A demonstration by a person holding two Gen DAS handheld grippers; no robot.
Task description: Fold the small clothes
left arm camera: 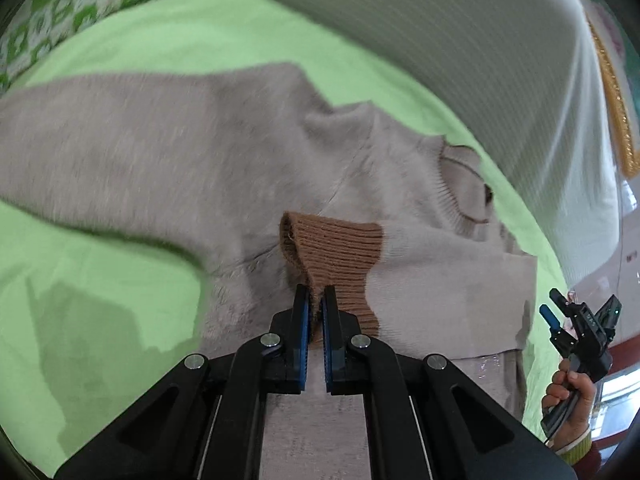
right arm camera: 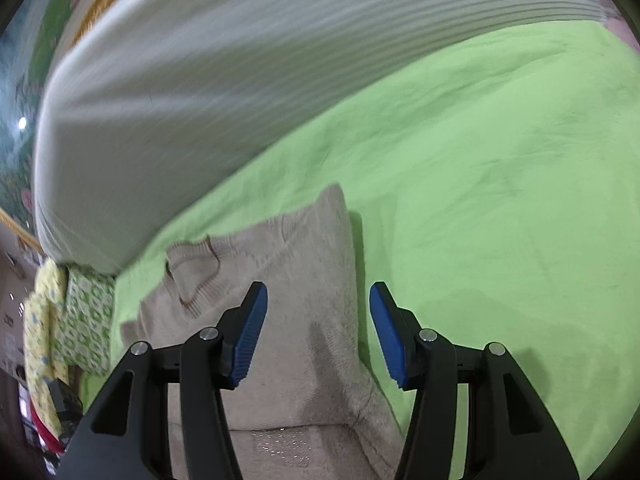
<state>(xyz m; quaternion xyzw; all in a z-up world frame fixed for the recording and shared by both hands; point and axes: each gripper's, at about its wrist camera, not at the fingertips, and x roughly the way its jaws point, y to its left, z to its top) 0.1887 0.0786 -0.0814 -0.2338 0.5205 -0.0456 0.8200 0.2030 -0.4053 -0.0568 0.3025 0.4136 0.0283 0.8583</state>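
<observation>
A beige knitted sweater (left arm camera: pixel 168 152) lies spread on a green bed sheet (left arm camera: pixel 100 288). My left gripper (left arm camera: pixel 315 294) is shut on the brown ribbed cuff (left arm camera: pixel 340 244) of one sleeve and holds it over the sweater's body, near the ribbed neckline (left arm camera: pixel 460 184). My right gripper (right arm camera: pixel 318 300) is open and empty, hovering above the sweater's folded right side (right arm camera: pixel 304 264); the neckline (right arm camera: pixel 196 272) lies to its left. The right gripper also shows at the left wrist view's right edge (left arm camera: pixel 576 312), held in a hand.
A white ribbed headboard or cushion (left arm camera: pixel 460 40) runs along the far edge of the bed and shows in the right wrist view (right arm camera: pixel 200 80). Green patterned pillows (right arm camera: pixel 80 320) lie at the left. Bare green sheet (right arm camera: pixel 500 200) spreads to the right.
</observation>
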